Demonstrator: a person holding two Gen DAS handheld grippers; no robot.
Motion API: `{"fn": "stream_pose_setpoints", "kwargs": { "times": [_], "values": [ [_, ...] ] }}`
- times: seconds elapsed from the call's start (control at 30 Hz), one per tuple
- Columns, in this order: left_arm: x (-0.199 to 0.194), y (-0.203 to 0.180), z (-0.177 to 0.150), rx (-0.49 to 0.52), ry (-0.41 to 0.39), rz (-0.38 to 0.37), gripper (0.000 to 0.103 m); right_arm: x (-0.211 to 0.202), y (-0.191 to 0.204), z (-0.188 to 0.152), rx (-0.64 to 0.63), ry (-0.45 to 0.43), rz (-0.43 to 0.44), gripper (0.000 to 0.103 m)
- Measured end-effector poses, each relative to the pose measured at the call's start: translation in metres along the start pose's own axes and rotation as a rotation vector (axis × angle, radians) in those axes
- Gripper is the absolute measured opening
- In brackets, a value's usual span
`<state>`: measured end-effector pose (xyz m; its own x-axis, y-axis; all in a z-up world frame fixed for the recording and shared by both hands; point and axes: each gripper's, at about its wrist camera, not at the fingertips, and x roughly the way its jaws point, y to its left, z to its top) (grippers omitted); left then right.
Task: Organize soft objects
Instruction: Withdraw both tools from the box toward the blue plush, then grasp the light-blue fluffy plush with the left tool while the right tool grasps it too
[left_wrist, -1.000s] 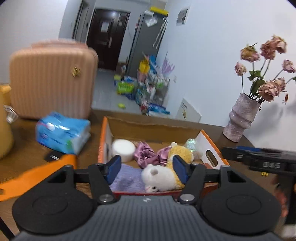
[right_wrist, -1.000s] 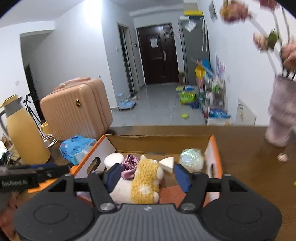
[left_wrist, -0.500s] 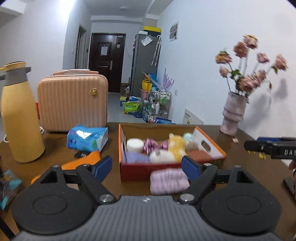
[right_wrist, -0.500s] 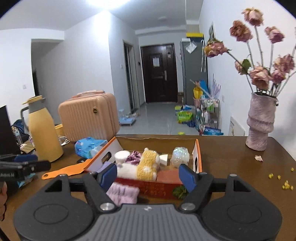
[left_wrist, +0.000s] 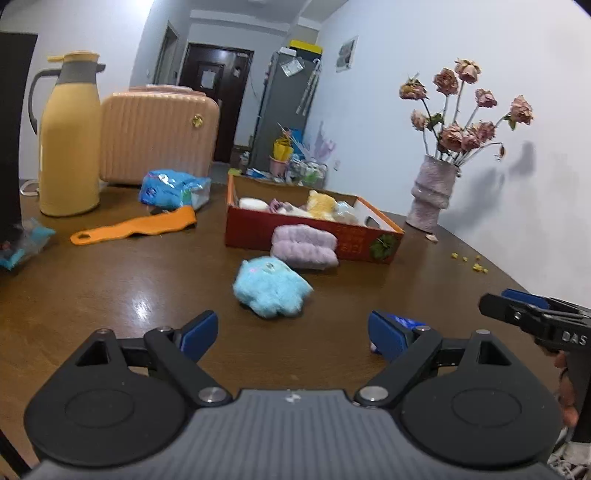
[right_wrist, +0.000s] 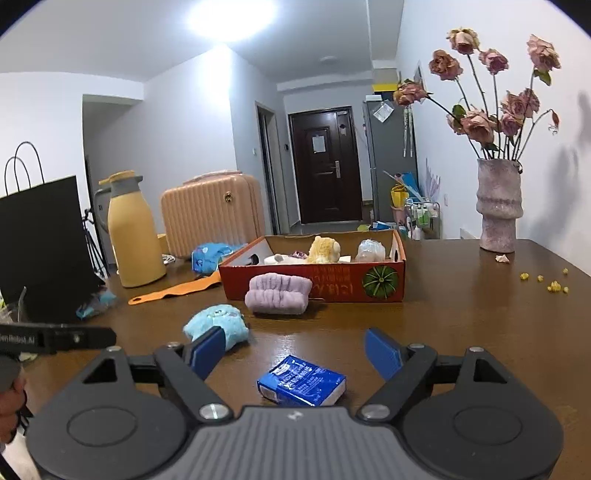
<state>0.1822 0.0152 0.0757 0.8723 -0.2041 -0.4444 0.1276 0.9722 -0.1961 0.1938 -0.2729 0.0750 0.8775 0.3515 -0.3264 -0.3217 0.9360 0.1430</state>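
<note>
A red cardboard box (left_wrist: 258, 230) (right_wrist: 343, 284) holds a yellow plush (left_wrist: 322, 204) (right_wrist: 324, 249) and other soft items. A lilac fluffy roll (left_wrist: 304, 246) (right_wrist: 279, 294) lies against the box's front. A light blue plush (left_wrist: 271, 287) (right_wrist: 218, 326) lies on the table nearer me. A blue tissue pack (right_wrist: 302, 380) lies just ahead of my right gripper (right_wrist: 295, 352). My left gripper (left_wrist: 291, 334) is open and empty, short of the blue plush. My right gripper is open and empty over the tissue pack.
On the brown table (left_wrist: 110, 288) stand a yellow thermos (left_wrist: 70, 147) (right_wrist: 133, 236), a peach case (left_wrist: 159, 136) (right_wrist: 212, 212), a blue wipes pack (left_wrist: 171, 186), an orange strip (left_wrist: 136, 229) (right_wrist: 173, 290), a black bag (right_wrist: 44, 243) and a vase of dried roses (left_wrist: 434, 195) (right_wrist: 498, 206). Yellow crumbs (right_wrist: 546, 282) lie right.
Both grippers have pulled back from over the box toward the near table edge. The lilac roll, blue plush and tissue pack have come into view in front of them.
</note>
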Motion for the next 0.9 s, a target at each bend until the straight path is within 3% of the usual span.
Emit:
{"fn": "stream_pose_setpoints", "kwargs": {
  "times": [0.17,0.37,0.6,0.67,0.8,0.83,0.87,0.9],
  "values": [
    [0.028,0.011,0.009,-0.055,0.015,0.021,0.086,0.024,0.006,0.003,0.049,-0.002,0.063,0.082],
    [0.089,0.037,0.019,-0.083,0.058,-0.015,0.073,0.090,0.022,0.008,0.053,0.111,0.120,0.072],
    [0.155,0.081,0.029,-0.180,0.143,-0.114,0.062,0.189,0.033,0.022,0.061,0.249,0.179,0.060],
    [0.166,0.091,0.028,-0.220,0.165,-0.139,0.050,0.214,0.037,0.022,0.056,0.313,0.196,0.057],
    [0.178,0.103,0.023,-0.287,0.206,-0.224,0.037,0.241,0.040,0.020,0.080,0.362,0.250,0.056],
    [0.179,0.103,0.022,-0.294,0.211,-0.235,0.033,0.246,0.040,0.018,0.088,0.377,0.272,0.053],
    [0.179,0.103,0.022,-0.291,0.210,-0.239,0.030,0.250,0.041,0.016,0.091,0.388,0.286,0.041],
    [0.179,0.103,0.022,-0.290,0.206,-0.231,0.030,0.251,0.040,0.014,0.105,0.385,0.307,0.039]
  ]
}}
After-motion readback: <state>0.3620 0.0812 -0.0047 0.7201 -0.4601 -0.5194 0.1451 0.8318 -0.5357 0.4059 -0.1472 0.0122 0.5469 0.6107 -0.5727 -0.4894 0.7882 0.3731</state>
